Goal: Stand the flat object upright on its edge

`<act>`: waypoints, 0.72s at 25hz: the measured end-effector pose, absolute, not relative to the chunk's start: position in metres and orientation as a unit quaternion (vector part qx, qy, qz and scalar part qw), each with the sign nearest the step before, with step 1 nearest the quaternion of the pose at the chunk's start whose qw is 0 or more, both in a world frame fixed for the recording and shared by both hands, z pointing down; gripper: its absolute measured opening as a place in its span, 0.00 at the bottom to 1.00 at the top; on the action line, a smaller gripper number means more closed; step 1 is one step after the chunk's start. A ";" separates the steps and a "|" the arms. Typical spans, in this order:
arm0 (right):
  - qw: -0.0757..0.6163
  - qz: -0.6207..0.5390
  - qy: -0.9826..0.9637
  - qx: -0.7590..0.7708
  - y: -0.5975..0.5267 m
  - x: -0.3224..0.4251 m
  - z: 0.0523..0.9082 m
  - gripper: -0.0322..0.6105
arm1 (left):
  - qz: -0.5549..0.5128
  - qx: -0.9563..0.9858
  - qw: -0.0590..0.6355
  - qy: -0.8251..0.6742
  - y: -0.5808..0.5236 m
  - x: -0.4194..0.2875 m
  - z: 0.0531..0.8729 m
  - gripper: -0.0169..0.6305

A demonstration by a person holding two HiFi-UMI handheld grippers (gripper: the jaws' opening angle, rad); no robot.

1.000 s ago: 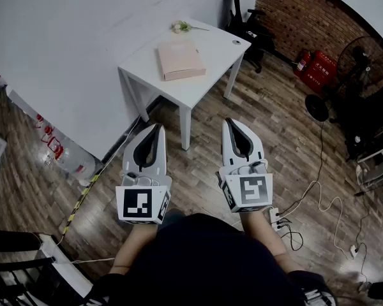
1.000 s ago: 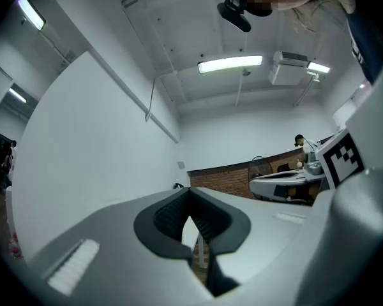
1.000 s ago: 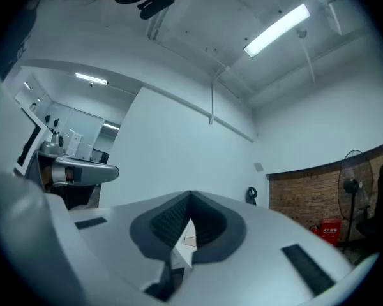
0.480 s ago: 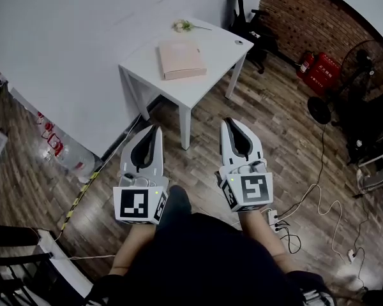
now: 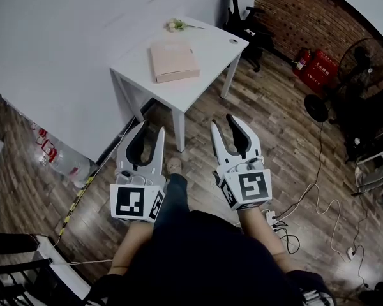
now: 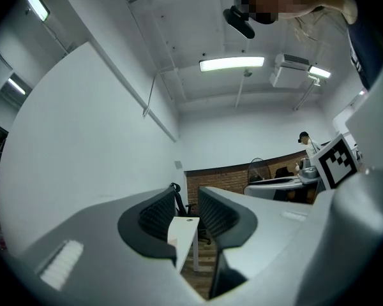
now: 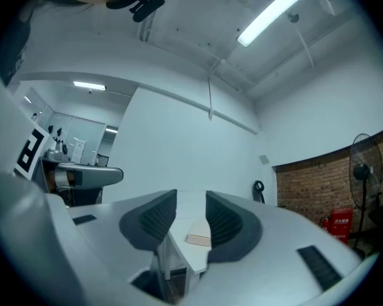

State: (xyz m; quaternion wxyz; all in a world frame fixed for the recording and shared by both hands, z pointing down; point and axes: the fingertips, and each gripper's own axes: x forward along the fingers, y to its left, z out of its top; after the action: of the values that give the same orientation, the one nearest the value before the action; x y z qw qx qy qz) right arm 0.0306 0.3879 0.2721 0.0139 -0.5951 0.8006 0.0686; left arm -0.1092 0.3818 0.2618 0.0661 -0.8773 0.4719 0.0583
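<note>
A flat pink box (image 5: 173, 62) lies on its broad face on a small white table (image 5: 207, 59) ahead of me. Both grippers hover over the wooden floor, short of the table and pointing at it. The jaws of my left gripper (image 5: 152, 127) have just been opening and stand slightly apart with nothing between them. My right gripper (image 5: 223, 122) has likewise just been opening and is empty. Between the right gripper's (image 7: 191, 199) jaws, the right gripper view shows the pink box (image 7: 200, 235) on the table. The left gripper (image 6: 186, 199) frames the table's (image 6: 182, 229) corner.
A sprig of flowers (image 5: 177, 25) and a small round object (image 5: 233, 41) sit at the table's far side. The table stands against a white wall. Red extinguishers (image 5: 314, 69), a fan (image 5: 364, 59) and a black chair (image 5: 242, 19) are at the right; cables (image 5: 319, 203) trail on the floor.
Both grippers' jaws have parted from shut to slightly open. Both grippers have moved towards the table, and a foot has stepped forward between them.
</note>
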 end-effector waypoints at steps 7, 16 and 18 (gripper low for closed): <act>0.014 0.058 0.808 -0.586 0.341 0.040 0.298 0.32 | 0.063 -0.879 0.065 0.468 0.329 -0.098 0.278 0.21; 0.010 0.048 0.812 -0.582 0.195 0.043 0.306 0.34 | 0.058 -0.883 0.060 0.463 0.184 -0.088 0.285 0.21; 0.013 0.044 0.813 -0.580 0.154 0.045 0.305 0.34 | 0.052 -0.884 0.066 0.460 0.145 -0.084 0.283 0.21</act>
State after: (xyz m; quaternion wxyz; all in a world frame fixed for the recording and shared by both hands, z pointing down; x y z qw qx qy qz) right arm 0.0452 0.1544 0.3055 0.0134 -0.5802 0.8132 0.0437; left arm -0.0842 0.1449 0.2831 0.0665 -0.8837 0.4604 0.0521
